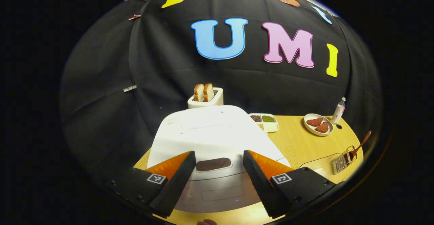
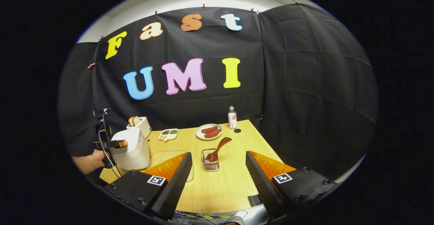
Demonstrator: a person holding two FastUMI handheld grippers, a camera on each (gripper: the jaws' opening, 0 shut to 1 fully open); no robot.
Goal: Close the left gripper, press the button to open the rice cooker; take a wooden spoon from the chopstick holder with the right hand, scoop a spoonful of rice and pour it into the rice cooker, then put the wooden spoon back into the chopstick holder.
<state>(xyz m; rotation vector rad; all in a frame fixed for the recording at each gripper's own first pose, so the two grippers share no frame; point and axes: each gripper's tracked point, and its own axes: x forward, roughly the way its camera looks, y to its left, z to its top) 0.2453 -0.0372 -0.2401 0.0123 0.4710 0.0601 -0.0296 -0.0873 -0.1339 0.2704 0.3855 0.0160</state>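
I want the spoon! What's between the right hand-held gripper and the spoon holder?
Just bare wooden table in the right gripper view, from the open hand-held gripper to the holder.

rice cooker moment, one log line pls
rice cooker lid shut | left tongs open over its button | right tongs open | wooden spoon in chopstick holder

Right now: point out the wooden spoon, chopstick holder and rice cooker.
wooden spoon (image 2: 220, 145): right gripper view, mid-handle.
chopstick holder (image 2: 211, 165): right gripper view, front wire wall.
rice cooker (image 1: 210, 126): left gripper view, closed lid top.
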